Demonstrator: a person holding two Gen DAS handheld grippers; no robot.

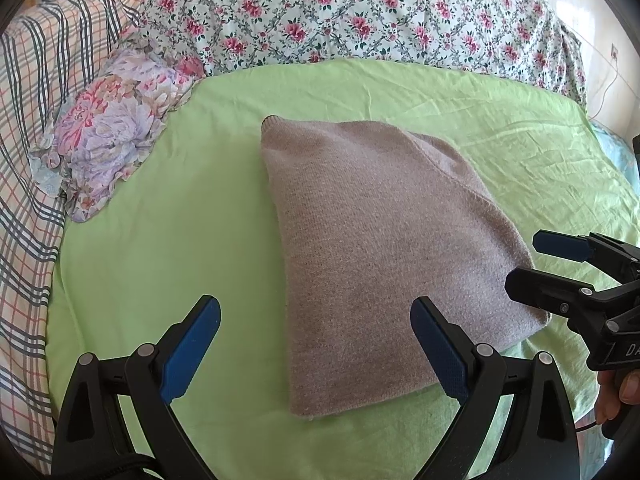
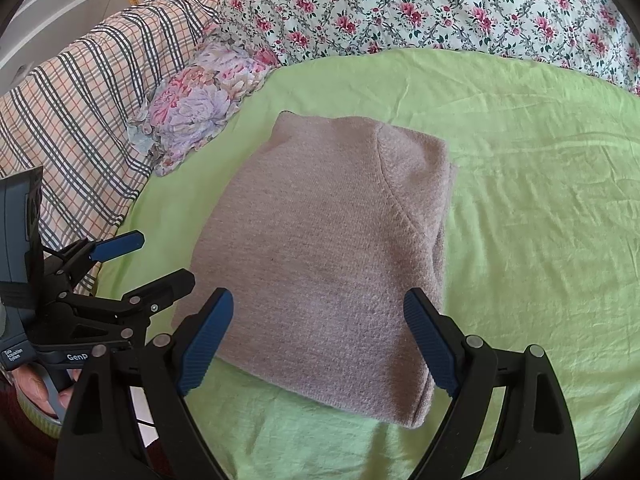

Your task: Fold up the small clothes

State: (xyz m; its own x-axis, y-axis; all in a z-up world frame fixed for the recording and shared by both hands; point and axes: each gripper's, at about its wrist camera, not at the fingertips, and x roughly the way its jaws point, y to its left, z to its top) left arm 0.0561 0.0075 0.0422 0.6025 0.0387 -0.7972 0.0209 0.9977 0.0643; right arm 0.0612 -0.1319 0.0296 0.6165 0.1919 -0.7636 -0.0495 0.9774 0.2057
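Both grippers, left gripper [image 1: 316, 344] and right gripper [image 2: 318, 338], were black with blue ribbed pads [image 2: 206, 342]; silver rivets behind them

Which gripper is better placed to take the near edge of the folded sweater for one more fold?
Probably the right gripper: it is open, with the beige knit sweater centred between its fingers. The left gripper, also open, sits toward the sweater's left edge, one finger over the green sheet.

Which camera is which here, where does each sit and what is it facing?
Left wrist: on the left gripper, looking down at the folded sweater from its left side; right gripper and a hand show at right.
Right wrist: on the right gripper, facing the sweater's near edge; left gripper shows at left.
Shared: sweater, green sheet, flowered quilt.
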